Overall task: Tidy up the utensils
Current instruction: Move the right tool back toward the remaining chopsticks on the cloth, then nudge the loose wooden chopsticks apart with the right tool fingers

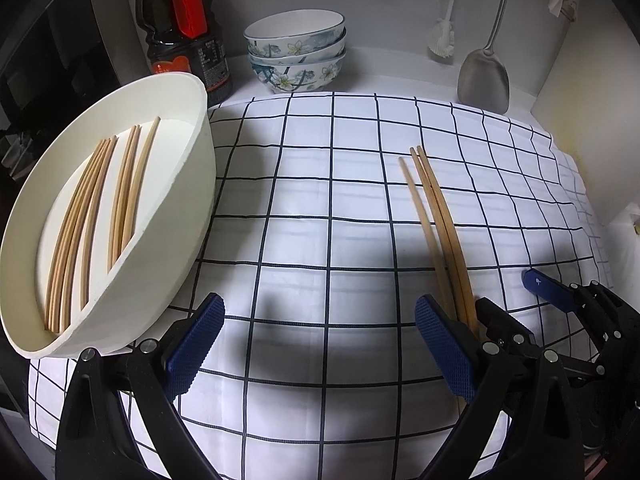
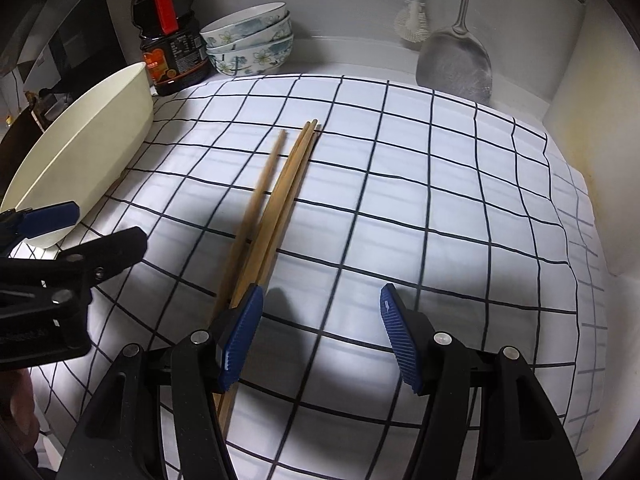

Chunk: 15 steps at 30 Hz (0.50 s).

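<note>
**Three loose chopsticks on the checked cloth, both grippers spread wide**

The left gripper [image 1: 320, 344] hangs low over the white cloth with dark grid lines [image 1: 320, 200], its blue-padded fingers far apart with nothing between them. The right gripper [image 2: 322, 336] is likewise spread wide and holds nothing.

Three wooden chopsticks [image 2: 276, 196] lie loose on the cloth, two pressed side by side and the third slightly splayed to their left. Their near ends run under the left finger of the right gripper, whose blue pad [image 2: 242, 336] sits right over them; whether it touches them cannot be told. In the left wrist view the same chopsticks [image 1: 436, 224] pass just beside that gripper's right finger.

On the cloth's left edge stands a white oval basin [image 1: 188, 216], with a batch of chopsticks [image 1: 92, 224] lying lengthwise inside it in two loose groups.

Behind the basin, against the back wall, stand a dark soy sauce bottle with a red handle [image 1: 180, 28] and a stack of three floral bowls [image 1: 296, 52]. To the right, a metal spatula [image 1: 484, 76] and a white dish brush [image 1: 442, 36] lean at the wall.
</note>
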Motion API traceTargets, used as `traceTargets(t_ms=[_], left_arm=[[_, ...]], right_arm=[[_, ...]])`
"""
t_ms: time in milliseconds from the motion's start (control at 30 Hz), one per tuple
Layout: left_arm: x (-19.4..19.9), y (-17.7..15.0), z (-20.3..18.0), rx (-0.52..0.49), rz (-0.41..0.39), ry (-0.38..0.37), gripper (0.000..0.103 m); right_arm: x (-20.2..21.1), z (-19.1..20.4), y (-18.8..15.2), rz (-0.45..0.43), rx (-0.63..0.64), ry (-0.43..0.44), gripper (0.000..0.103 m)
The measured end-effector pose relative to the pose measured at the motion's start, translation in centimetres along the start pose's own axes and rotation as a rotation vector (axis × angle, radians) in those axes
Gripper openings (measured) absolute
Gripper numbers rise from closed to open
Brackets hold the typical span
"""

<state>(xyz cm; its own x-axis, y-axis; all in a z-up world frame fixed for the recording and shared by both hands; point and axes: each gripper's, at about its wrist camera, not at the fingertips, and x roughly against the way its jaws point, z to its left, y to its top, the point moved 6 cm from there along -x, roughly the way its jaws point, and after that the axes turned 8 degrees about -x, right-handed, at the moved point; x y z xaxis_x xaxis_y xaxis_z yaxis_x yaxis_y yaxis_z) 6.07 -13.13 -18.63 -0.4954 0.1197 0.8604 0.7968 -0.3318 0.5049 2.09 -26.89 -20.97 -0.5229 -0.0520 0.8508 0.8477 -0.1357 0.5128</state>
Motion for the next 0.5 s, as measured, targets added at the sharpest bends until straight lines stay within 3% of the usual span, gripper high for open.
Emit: traceTargets(t_ms=[233,500], left_arm=[[-0.1,-0.1,0.4,0.005,0.006,0.006,0.095],[-0.5,-0.1,0.3,0.007,0.012,0.009,0.095]], right_arm=[[-0.1,1.2,-0.1,0.006,0.032,0.016,0.059],[-0.4,0.9,-0.1,-0.004,0.058,-0.043,0.059]])
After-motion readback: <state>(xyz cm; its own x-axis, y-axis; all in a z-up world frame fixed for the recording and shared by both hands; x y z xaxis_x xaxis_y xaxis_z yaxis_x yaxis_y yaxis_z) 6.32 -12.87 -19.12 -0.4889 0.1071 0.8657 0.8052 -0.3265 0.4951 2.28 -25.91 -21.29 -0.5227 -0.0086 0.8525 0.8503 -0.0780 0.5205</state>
